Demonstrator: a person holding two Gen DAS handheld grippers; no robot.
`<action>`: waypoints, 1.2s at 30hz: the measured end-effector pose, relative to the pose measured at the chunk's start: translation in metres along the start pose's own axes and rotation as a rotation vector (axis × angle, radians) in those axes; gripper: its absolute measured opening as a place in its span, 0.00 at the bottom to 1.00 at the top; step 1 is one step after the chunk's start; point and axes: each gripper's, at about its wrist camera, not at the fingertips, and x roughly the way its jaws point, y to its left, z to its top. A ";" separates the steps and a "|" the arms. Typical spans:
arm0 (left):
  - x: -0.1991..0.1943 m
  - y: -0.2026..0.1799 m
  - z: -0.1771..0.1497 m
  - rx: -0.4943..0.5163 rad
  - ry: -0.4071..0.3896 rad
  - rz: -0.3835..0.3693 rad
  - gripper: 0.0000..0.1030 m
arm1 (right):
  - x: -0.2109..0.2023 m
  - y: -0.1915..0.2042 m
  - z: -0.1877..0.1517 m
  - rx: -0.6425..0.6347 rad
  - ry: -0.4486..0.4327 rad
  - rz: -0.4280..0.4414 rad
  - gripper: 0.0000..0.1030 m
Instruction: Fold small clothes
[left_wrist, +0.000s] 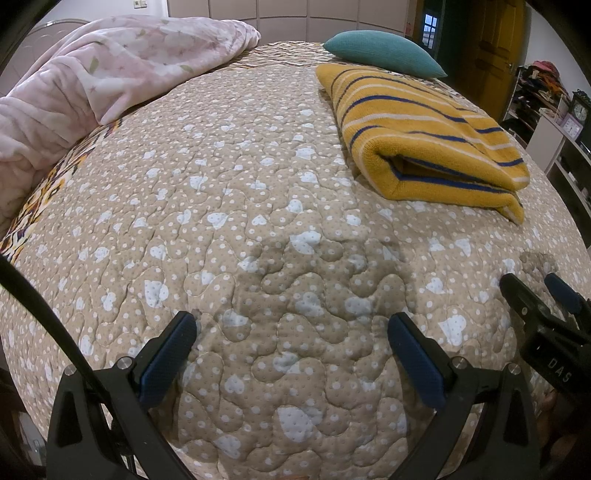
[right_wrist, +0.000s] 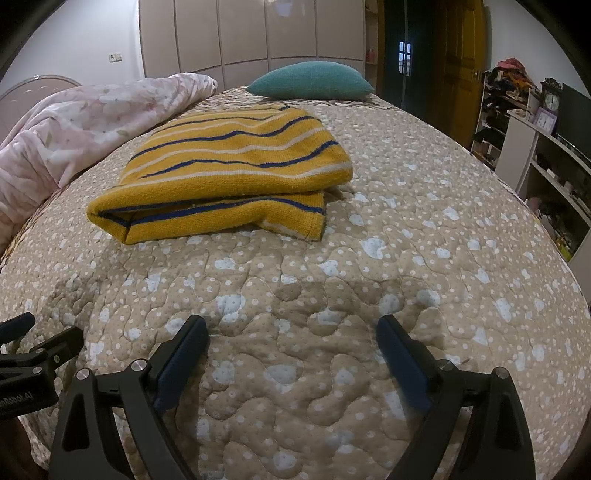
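Observation:
A yellow knitted garment with blue and white stripes (left_wrist: 424, 136) lies folded in layers on the quilted bed, at the upper right of the left wrist view and the upper middle of the right wrist view (right_wrist: 229, 166). My left gripper (left_wrist: 291, 325) is open and empty, low over bare quilt, well short of the garment. My right gripper (right_wrist: 291, 328) is open and empty, also over bare quilt in front of the garment. The right gripper also shows at the right edge of the left wrist view (left_wrist: 535, 284), and the left gripper at the left edge of the right wrist view (right_wrist: 33, 332).
The beige quilt with white hearts (left_wrist: 240, 206) covers the bed. A pink floral blanket (left_wrist: 92, 81) is heaped at the left. A teal pillow (right_wrist: 310, 81) lies at the far end. Shelves with a clock (right_wrist: 550, 99) stand beside the bed at the right.

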 end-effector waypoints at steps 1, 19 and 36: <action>0.000 0.000 0.000 0.000 0.000 0.000 1.00 | 0.000 0.000 0.000 0.000 -0.001 0.000 0.93; 0.000 0.000 0.000 0.000 -0.001 0.001 1.00 | -0.001 0.001 -0.004 -0.006 -0.023 -0.003 0.93; -0.002 -0.001 -0.002 0.001 -0.021 0.007 1.00 | -0.001 0.002 -0.007 -0.012 -0.038 -0.009 0.94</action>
